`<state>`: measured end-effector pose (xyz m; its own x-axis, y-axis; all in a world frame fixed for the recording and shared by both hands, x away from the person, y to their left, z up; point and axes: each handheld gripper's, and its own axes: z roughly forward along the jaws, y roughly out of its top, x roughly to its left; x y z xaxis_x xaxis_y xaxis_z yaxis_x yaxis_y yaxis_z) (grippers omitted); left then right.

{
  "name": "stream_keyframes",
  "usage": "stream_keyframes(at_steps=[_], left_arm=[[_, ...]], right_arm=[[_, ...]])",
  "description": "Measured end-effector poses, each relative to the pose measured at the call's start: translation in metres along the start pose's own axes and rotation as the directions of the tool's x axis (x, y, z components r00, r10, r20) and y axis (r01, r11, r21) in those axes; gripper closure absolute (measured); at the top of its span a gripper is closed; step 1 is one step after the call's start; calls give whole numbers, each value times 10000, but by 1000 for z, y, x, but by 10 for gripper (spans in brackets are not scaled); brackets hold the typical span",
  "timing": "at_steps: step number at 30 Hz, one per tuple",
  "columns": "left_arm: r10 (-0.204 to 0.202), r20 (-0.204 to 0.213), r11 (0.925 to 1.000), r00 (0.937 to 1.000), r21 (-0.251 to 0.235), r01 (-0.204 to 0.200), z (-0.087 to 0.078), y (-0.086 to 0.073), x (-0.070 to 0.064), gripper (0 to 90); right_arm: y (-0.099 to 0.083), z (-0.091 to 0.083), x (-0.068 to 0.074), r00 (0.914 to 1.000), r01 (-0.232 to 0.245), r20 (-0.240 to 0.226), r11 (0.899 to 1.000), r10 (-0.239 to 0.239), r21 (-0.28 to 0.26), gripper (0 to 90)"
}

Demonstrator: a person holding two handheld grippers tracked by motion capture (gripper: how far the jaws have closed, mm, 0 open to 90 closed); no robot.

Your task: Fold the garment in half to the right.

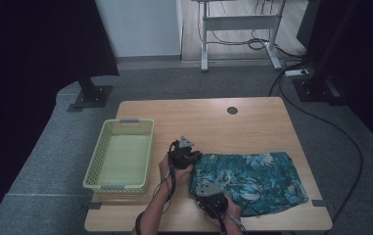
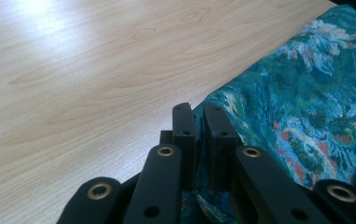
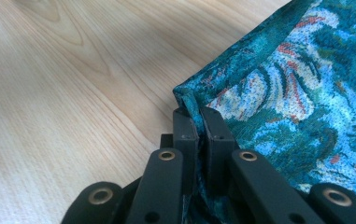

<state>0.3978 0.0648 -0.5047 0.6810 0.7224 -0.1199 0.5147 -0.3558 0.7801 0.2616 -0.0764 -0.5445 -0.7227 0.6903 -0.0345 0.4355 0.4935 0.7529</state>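
Observation:
A teal cloth [image 1: 252, 178] with a floral print lies spread flat on the right half of the wooden table [image 1: 198, 117]. My left gripper [image 1: 197, 156] is at the cloth's far left corner. In the left gripper view [image 2: 197, 112] its jaws are shut on the cloth's edge [image 2: 306, 107]. My right gripper [image 1: 202, 190] is at the near left corner. The right gripper view [image 3: 197, 116] shows the jaws pinching a folded bit of the cloth's corner [image 3: 189, 95]. Both grippers are held low over the tabletop.
A pale yellow-green plastic basket [image 1: 96, 164] stands on the left side of the table, with nothing in it. A round cable hole [image 1: 232, 110] sits near the far edge. Bare wood lies between the basket and the cloth.

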Motion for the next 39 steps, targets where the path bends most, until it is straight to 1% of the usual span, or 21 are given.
stream_keyframes(at_steps=[6, 8, 11, 12, 15, 18, 20, 22, 28, 31, 39], left_arm=[[62, -35, 9999, 10000, -120, -62, -4, 3, -1, 844], [63, -28, 9997, 10000, -250, -63, -7, 5, -3, 845], [149, -25, 9996, 9999, -254, -150, -9, 7, -3, 846], [168, -18, 9995, 9999, -281, -168, -11, 9, -4, 847], [212, -22, 9991, 9998, -366, -213, -16, 14, -4, 847], [246, -115, 9983, 9996, -534, -252, -21, 20, -5, 847], [316, -137, 9975, 9994, -621, -323, -26, 24, -7, 847], [366, -142, 9974, 9992, -614, -374, -29, 26, -7, 847], [318, -107, 9977, 9994, -588, -323, -34, 28, -5, 848], [328, -165, 9976, 9993, -605, -337, -35, 28, -4, 850], [280, -65, 9983, 9996, -503, -282, -37, 26, -2, 854]], right_arm=[[3, -4, 0, 9996, -227, -195, 9994, 222, -274, 846], [4, -6, -1, 9993, -302, -251, 9989, 293, -364, 847], [5, -8, -1, 9990, -348, -298, 9983, 334, -458, 848], [8, -11, -1, 9989, -358, -323, 9978, 340, -567, 849], [11, -13, 0, 9989, -347, -327, 9972, 326, -658, 849], [20, -20, 0, 9987, -404, -361, 9945, 371, -963, 849], [23, -21, 1, 9984, -447, -380, 9935, 409, -1048, 849], [25, -22, 2, 9985, -429, -394, 9928, 387, -1122, 849], [30, -21, 5, 9984, -435, -418, 9914, 386, -1237, 849], [30, -21, 5, 9975, -568, -497, 9900, 508, -1295, 849], [31, -24, 3, 9966, -707, -513, 9873, 640, -1421, 850]])
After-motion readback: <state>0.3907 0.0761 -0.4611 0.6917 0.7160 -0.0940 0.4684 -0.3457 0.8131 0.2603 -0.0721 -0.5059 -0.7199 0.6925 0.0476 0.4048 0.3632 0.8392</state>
